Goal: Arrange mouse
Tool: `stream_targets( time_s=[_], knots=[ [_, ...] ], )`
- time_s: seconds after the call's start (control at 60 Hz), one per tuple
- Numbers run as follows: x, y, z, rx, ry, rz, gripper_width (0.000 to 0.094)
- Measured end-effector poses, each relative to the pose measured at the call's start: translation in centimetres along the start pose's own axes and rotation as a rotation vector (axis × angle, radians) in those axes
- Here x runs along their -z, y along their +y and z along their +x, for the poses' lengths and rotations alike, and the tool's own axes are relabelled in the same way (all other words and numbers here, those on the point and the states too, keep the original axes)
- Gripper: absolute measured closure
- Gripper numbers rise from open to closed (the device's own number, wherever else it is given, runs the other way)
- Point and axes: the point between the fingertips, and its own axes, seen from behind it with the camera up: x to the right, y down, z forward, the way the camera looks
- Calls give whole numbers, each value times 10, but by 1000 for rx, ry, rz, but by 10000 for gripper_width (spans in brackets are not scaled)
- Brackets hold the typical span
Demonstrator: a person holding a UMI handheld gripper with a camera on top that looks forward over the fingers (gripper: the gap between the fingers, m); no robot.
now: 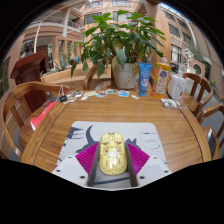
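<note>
Mouse (113, 153), pale yellow, is sitting pinched between the gripper (113, 158) pads over the grey mat (150, 135), plant (125, 40) at twelve o'clock beyond, so it is seemingly being carried, placement still pending.

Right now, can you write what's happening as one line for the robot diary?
step: arrange mouse | gripper: shut on mouse | under: mouse mat on wooden table | beyond: potted plant
</note>
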Motion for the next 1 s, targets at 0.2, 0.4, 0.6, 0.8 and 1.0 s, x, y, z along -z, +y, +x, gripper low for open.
stream_targets(
  time_s=[0.2,0.4,0.6,0.8,1.0],
  knots=[
    [38,-18,2,6,27,38,67],
    [136,-52,-9,22,44,130,85],
    [232,-68,-19,26,58,200,79],
    [296,-52,-21,60,99,212,81],
    [321,-25,-30,35,79,190,82]
  ],
)
